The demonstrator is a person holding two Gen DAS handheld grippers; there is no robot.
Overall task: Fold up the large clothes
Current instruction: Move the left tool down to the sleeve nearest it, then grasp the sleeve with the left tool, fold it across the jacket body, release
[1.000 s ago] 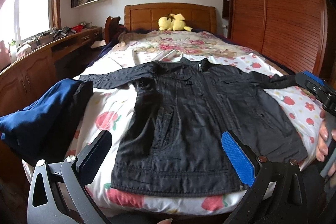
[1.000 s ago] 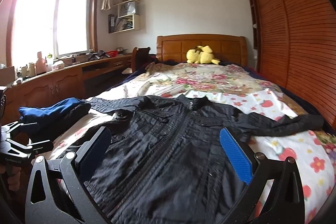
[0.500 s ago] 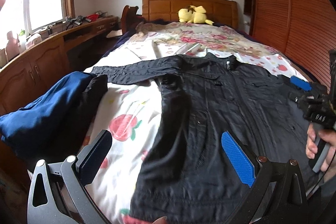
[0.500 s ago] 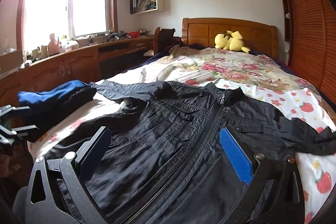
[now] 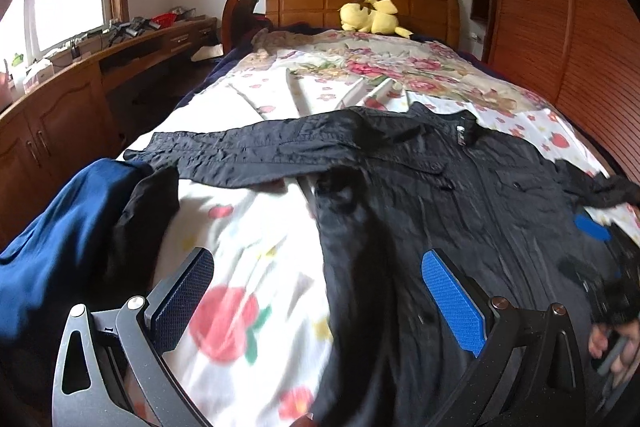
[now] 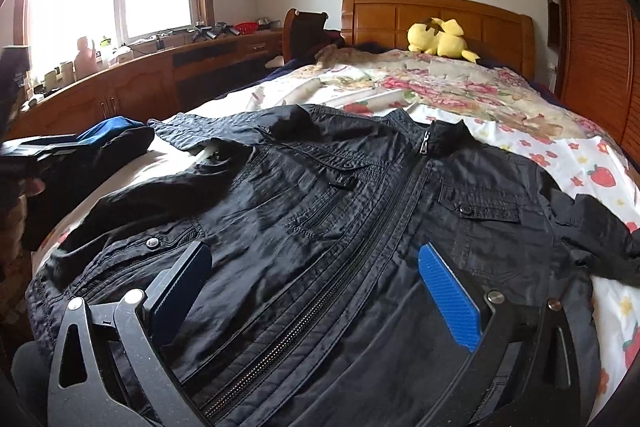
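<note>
Holding both grippers wide open and empty, we hover the left (image 5: pixel 316 301) and right (image 6: pixel 314 291) over the near bed (image 5: pixel 256 227). A black jacket (image 6: pixel 344 211) lies flat beneath us.

No legible text or labels

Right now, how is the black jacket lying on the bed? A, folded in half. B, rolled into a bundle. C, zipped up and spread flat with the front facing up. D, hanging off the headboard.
C: the black jacket lies spread on the bed, zipper closed to the collar, chest pockets showing.
</note>
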